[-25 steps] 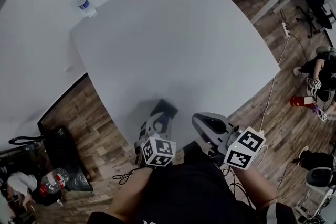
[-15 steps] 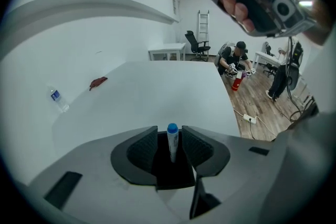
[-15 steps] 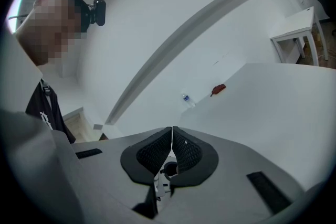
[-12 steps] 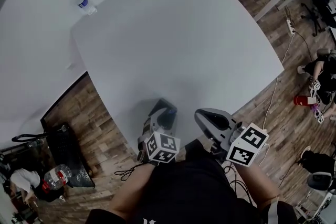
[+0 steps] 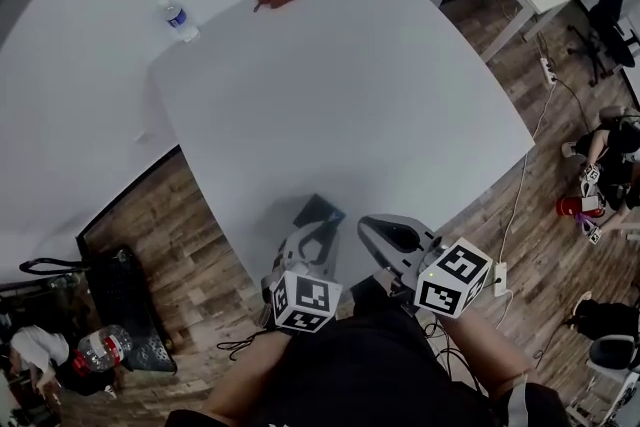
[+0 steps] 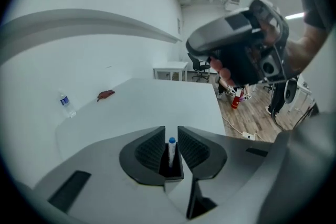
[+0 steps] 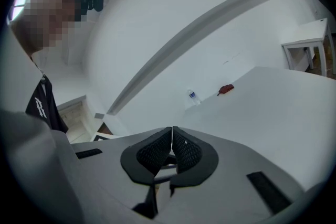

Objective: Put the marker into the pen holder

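**Marker in holder; left tongs released, right tongs idle.**
Near: left gripper [image 6: 170,132], jaws closing but pressing nothing. The marker [image 6: 171,150] stands blue cap up in the pen holder [image 6: 177,170], free of both pads, at the table's [image 5: 340,95] near edge. Right gripper [image 7: 171,134]: jaws together, empty. Task judged nearly complete. A second ago the left gripper enclosed the holder; it now sits slightly back. Far: bottle [image 5: 180,18].

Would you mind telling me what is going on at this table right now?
A person at a white table holds a gripper in each hand. The blue-capped marker stands upright in the black pen holder near the table's front edge. The left gripper points at it. Its jaws sit either side of the marker without pressing on it, and they are closing. The right gripper is shut and empty.
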`<action>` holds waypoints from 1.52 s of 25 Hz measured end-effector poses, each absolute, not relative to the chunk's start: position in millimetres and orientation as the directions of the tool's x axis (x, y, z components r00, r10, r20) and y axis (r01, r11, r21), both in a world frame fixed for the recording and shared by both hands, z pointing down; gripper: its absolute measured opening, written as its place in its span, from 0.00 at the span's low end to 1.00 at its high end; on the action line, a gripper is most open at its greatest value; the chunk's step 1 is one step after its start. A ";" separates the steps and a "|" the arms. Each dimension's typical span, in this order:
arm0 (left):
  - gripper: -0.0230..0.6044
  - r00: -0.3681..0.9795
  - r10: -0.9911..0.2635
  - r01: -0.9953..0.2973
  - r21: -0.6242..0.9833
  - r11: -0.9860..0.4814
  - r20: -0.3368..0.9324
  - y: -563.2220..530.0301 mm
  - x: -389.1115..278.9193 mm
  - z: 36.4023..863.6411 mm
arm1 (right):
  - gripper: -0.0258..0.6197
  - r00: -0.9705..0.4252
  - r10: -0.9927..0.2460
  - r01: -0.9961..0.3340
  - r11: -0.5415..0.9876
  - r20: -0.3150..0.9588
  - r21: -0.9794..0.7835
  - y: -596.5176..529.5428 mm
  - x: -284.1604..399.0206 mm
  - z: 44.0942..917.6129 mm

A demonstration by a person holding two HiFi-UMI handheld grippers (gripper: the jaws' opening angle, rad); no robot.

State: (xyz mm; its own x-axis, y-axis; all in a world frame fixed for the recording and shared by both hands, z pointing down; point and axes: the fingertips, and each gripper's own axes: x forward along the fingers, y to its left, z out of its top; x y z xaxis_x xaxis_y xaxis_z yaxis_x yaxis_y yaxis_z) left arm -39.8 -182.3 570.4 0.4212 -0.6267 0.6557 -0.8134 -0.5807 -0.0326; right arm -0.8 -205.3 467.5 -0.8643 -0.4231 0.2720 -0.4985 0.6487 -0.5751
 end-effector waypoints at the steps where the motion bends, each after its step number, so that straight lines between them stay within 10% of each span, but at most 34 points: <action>1: 0.14 0.432 -0.638 -0.816 -0.025 -0.578 0.637 -180.5 -40.9 562.4 | 0.07 -0.861 -0.425 -0.505 0.653 0.278 -0.565 -201.3 -2.9 467.9; 21: 0.04 0.594 -0.761 -0.804 0.173 -0.568 0.261 -111.0 -80.4 416.7 | 0.06 -0.823 -0.505 -0.568 0.708 0.262 -0.419 -116.7 -44.6 434.7; 38: 0.04 0.620 -0.763 -0.784 0.187 -0.592 0.183 -89.6 -88.1 395.4 | 0.06 -0.795 -0.558 -0.606 0.718 0.236 -0.344 -94.4 -53.4 413.2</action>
State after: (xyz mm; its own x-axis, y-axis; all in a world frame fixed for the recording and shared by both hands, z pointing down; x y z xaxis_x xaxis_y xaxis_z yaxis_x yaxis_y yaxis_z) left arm -88.1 -89.6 395.4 0.6201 -0.7628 0.1833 -0.7838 -0.5923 0.1867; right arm -53.4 -94.4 413.2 -0.7954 -0.5582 0.2363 -0.6057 0.7175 -0.3439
